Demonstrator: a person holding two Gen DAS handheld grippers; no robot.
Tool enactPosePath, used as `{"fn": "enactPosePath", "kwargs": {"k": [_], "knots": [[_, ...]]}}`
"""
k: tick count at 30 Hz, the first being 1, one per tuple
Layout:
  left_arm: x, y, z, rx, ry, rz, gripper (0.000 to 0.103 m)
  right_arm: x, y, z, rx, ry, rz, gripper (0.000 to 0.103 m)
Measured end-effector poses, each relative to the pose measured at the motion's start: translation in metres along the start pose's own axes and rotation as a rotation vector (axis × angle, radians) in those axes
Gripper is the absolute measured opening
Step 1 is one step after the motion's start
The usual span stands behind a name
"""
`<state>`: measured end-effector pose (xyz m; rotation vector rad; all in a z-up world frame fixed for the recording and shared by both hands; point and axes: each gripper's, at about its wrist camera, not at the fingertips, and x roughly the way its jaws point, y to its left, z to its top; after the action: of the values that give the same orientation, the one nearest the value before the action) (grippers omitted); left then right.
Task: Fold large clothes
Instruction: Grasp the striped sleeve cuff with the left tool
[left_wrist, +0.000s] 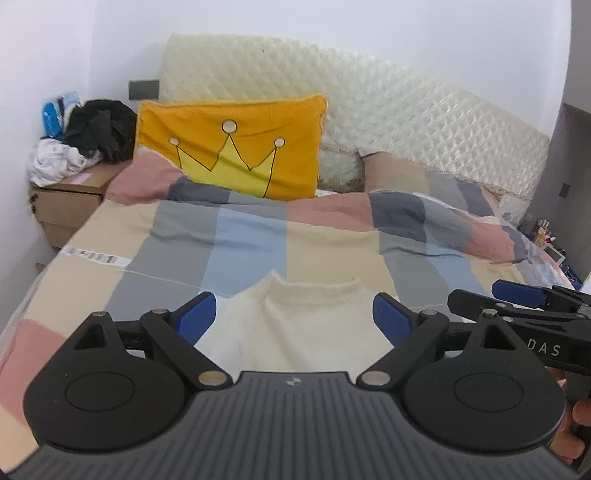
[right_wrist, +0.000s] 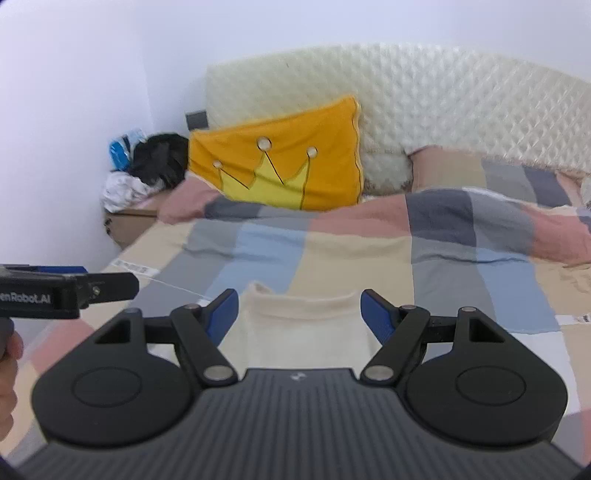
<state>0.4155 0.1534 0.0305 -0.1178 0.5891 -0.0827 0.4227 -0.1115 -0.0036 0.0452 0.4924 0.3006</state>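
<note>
Lying lengthwise, collar toward the pillow (left_wrist: 229, 147), sweater (left_wrist: 295, 325); both grippers (left_wrist: 295, 317) (right_wrist: 297, 314) released.

Left gripper: black two-finger gripper with blue pads (left_wrist: 294, 319), jaws spread wide, nothing between them, pointing forward and slightly downward.
Right gripper: matching black gripper with blue pads (right_wrist: 299, 314), jaws equally wide, empty, same tilt.
Arrangement: side by side, level with each other.
Hands: fingers (left_wrist: 576, 417) wrapped round the right handle.
</note>
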Motion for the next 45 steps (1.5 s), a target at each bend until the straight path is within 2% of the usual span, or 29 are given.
{"fn": "enactPosePath", "kwargs": {"k": [10, 15, 19, 24, 31, 41, 45], "knots": [[-0.151, -0.005, -0.071, -0.028, -0.049, 0.036, 0.094, -0.114, 0.027, -0.045, -0.017, -0.045, 0.045, 0.075], [-0.191, 0.01, -0.112, -0.049, -0.029, 0.077, 0.094, -0.149, 0.033, -0.076, -0.004, -0.04, 0.08, 0.075], [-0.21, 0.033, -0.152, -0.047, 0.026, 0.136, 0.094, -0.162, 0.036, -0.105, 0.016, -0.03, 0.097, 0.075], [-0.207, 0.075, -0.198, -0.076, 0.135, 0.199, 0.094, -0.155, 0.034, -0.143, 0.043, 0.01, 0.108, 0.075], [-0.186, 0.111, -0.253, -0.048, 0.282, 0.283, 0.094, -0.12, 0.025, -0.194, 0.096, 0.114, 0.095, 0.075], [-0.129, 0.128, -0.285, -0.008, 0.456, 0.344, 0.093, -0.09, 0.022, -0.215, 0.069, 0.183, 0.108, 0.075], [-0.112, 0.135, -0.295, 0.035, 0.518, 0.376, 0.087, -0.083, 0.022, -0.219, 0.06, 0.205, 0.106, 0.075]]}}
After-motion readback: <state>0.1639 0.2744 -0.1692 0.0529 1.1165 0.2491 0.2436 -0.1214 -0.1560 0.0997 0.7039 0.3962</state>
